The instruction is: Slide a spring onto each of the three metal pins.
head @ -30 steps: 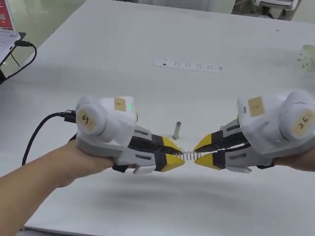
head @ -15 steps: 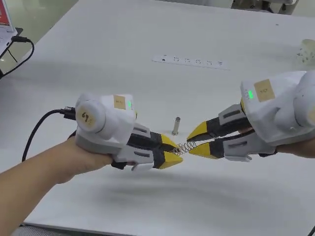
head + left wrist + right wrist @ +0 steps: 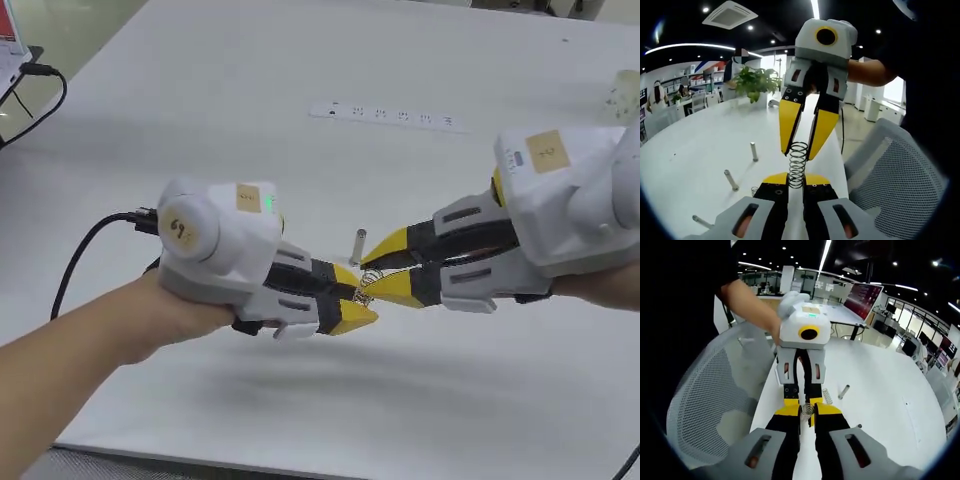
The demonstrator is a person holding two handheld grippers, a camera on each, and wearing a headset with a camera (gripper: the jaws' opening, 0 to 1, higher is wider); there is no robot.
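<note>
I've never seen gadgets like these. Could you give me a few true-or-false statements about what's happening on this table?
1. One spring sits between the tips of both the left gripper and the right gripper. True.
2. That spring is already on a pin. False: it is held in the air, and the upright pin beyond it is bare.
3. A power strip lies farther back on the table. True.
4. The table is black. False: it is white.
5. A second spring lies on the table. True.

power strip far on white table | potted plant | mesh chair at edge
</note>
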